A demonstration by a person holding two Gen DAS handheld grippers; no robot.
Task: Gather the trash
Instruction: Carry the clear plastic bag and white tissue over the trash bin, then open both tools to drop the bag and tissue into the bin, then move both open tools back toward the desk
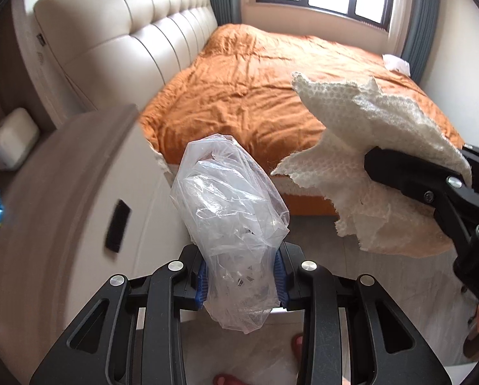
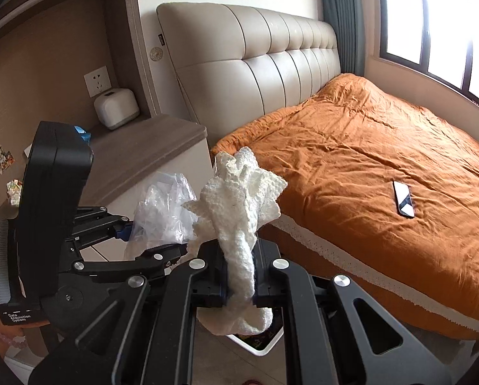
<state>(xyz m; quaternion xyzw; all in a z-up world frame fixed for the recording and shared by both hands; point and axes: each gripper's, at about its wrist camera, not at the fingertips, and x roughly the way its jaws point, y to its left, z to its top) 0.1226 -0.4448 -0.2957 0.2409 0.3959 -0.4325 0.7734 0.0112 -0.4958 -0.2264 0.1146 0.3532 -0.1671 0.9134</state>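
Trash fills both grippers. Left gripper (image 1: 241, 284) pinches a clear plastic bag (image 1: 233, 211) between its fingers. Right gripper (image 2: 241, 277) clamps white foam wrap (image 2: 239, 205).

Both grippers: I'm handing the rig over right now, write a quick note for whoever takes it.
Left gripper: shut on the clear plastic bag.
Right gripper: shut on the white foam wrap.
Both are held above the floor beside the orange bed.
A white bin shows just under the right gripper.
Done: two pieces picked up.
Left: drop both into the bin; then probably the white scrap on the bed's far corner. The phone is likely not trash.
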